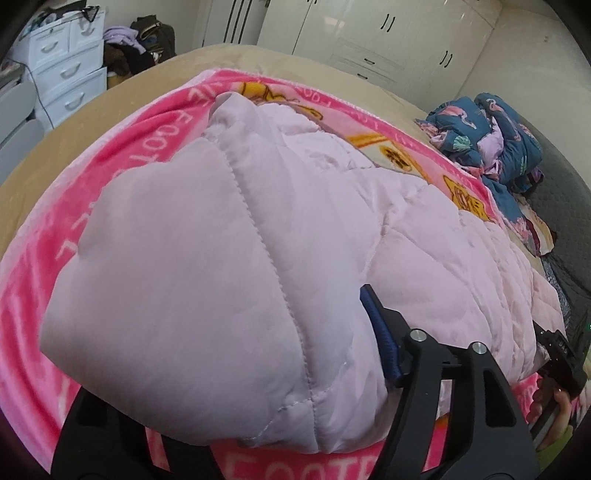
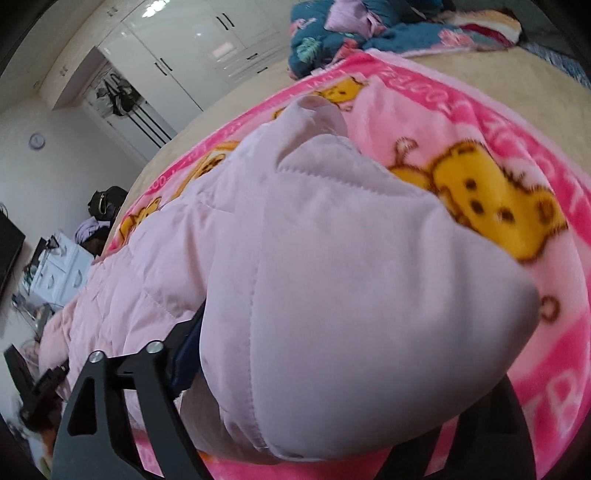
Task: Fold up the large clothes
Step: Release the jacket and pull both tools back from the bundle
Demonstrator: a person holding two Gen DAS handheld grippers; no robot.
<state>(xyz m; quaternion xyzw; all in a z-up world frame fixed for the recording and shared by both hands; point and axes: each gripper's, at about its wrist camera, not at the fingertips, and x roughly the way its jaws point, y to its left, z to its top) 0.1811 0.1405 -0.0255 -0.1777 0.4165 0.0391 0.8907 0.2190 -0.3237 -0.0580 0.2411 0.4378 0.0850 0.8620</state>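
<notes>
A pale pink quilted padded jacket (image 1: 229,236) lies on a bright pink cartoon blanket (image 1: 122,122) spread on a bed. My left gripper (image 1: 280,373) is shut on a thick fold of the jacket, which bulges over the jaws and hides the left finger; the blue pad of the right finger (image 1: 380,332) shows. My right gripper (image 2: 295,376) is shut on another thick fold of the jacket (image 2: 332,277), which covers most of its fingers. The right gripper also shows in the left wrist view (image 1: 561,354), at the jacket's far edge.
A heap of blue floral bedding (image 1: 491,140) lies at the far side of the bed. White wardrobes (image 1: 369,33) line the wall. A white drawer unit (image 1: 62,74) and a pile of clothes (image 1: 133,48) stand beside the bed. The tan bedsheet (image 1: 55,144) shows around the blanket.
</notes>
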